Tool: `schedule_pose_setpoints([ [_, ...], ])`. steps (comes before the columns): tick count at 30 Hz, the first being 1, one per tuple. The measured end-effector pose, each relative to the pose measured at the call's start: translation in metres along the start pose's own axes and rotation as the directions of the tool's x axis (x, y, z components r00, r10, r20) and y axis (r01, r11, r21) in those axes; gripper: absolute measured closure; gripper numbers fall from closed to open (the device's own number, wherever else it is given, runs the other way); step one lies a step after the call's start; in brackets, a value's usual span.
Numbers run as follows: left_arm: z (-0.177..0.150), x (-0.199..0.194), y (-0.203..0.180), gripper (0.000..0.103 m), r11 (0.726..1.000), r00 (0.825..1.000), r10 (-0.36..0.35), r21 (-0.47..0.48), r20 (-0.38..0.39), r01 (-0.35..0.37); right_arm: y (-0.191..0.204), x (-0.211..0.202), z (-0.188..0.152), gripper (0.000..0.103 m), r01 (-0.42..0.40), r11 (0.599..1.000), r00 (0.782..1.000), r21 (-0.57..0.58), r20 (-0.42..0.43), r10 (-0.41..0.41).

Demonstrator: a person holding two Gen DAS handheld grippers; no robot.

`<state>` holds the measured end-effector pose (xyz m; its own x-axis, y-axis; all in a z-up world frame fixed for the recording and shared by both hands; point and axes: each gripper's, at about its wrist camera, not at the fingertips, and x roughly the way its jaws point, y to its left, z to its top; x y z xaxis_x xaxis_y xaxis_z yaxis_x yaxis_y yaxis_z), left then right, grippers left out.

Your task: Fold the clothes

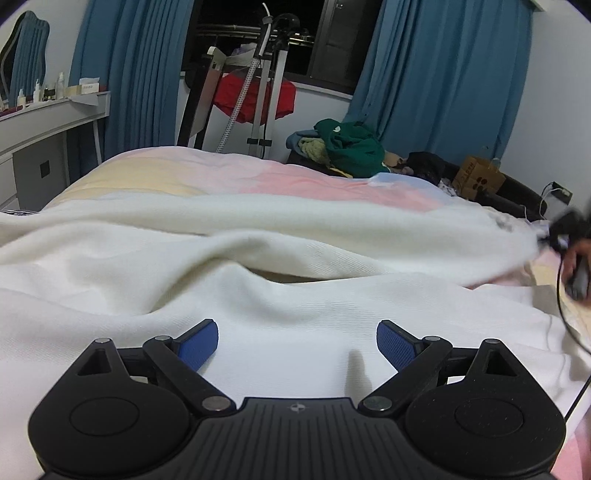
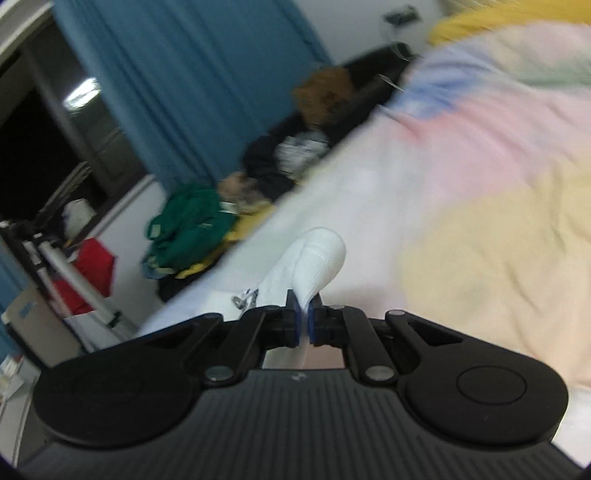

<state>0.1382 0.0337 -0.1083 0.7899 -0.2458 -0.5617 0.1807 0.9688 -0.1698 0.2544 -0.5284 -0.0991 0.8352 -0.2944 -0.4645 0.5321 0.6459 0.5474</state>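
Blue curtains (image 1: 443,92) flanking a dark night window (image 1: 258,22), white walls, grey dressing table (image 1: 48,122) with a mirror (image 1: 26,55) at left, bed (image 1: 221,173) under pastel patchwork cover, cardboard box (image 1: 478,179) beside it

Indoor light falls evenly and fairly brightly on the bed (image 1: 295,177), while the window (image 1: 258,33) beyond it is black. The left wrist view is mostly sharp, with soft shadows in the white garment (image 1: 258,258) and smear only at the bed's right end. The right wrist view is heavily motion-blurred, with fisheye bending and dark corners.
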Motion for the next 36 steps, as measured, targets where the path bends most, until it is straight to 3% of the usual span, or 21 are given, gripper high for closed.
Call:
schedule_pose_setpoints([
  [5, -0.001, 0.0, 0.001, 0.009, 1.0, 1.0, -0.01, -0.01, -0.009, 0.01, -0.064, 0.006, -0.036, 0.096, 0.075, 0.992, 0.996, 0.1, -0.06, -0.069],
  [10, 0.0, -0.003, 0.001, 0.008, 1.0, 1.0, -0.006, -0.006, -0.001, 0.006, -0.056, -0.012, -0.028, 0.096, 0.037, 0.986, 0.999, 0.164, -0.014, -0.035],
  [14, -0.001, -0.004, -0.001, 0.008, 1.0, 1.0, 0.0, 0.003, -0.008, 0.0, -0.063, -0.018, -0.033, 0.096, 0.069, 0.99, 0.997, 0.122, -0.048, -0.063],
  [20, -0.001, -0.013, -0.005, 0.008, 0.996, 0.998, 0.065, 0.061, 0.009, -0.065, -0.059, -0.017, -0.037, 0.091, 0.081, 0.997, 0.992, 0.019, -0.095, -0.079],
  [23, 0.002, -0.018, -0.005, 0.008, 0.998, 0.998, 0.057, 0.039, 0.009, -0.057, -0.05, -0.036, -0.033, 0.073, 0.073, 0.997, 0.994, -0.013, -0.079, -0.074],
  [25, 0.002, -0.023, -0.007, 0.008, 0.998, 0.998, 0.056, 0.041, 0.019, -0.056, -0.045, -0.054, -0.033, 0.044, 0.075, 0.997, 0.995, -0.036, -0.061, -0.077],
  [27, 0.001, -0.028, -0.01, 0.008, 0.996, 0.998, 0.062, 0.057, 0.031, -0.063, -0.039, -0.075, -0.033, 0.03, 0.077, 0.996, 0.996, -0.054, -0.035, -0.079],
  [34, -0.004, -0.046, -0.015, 0.008, 0.993, 0.995, 0.083, 0.081, 0.055, -0.087, -0.032, -0.142, -0.037, 0.03, 0.001, 1.0, 0.997, 0.007, -0.078, 0.0],
  [36, -0.004, -0.051, -0.012, 0.008, 0.995, 0.995, 0.082, 0.056, 0.05, -0.084, -0.029, -0.156, -0.041, 0.03, 0.015, 1.0, 0.992, 0.017, -0.125, -0.012],
])
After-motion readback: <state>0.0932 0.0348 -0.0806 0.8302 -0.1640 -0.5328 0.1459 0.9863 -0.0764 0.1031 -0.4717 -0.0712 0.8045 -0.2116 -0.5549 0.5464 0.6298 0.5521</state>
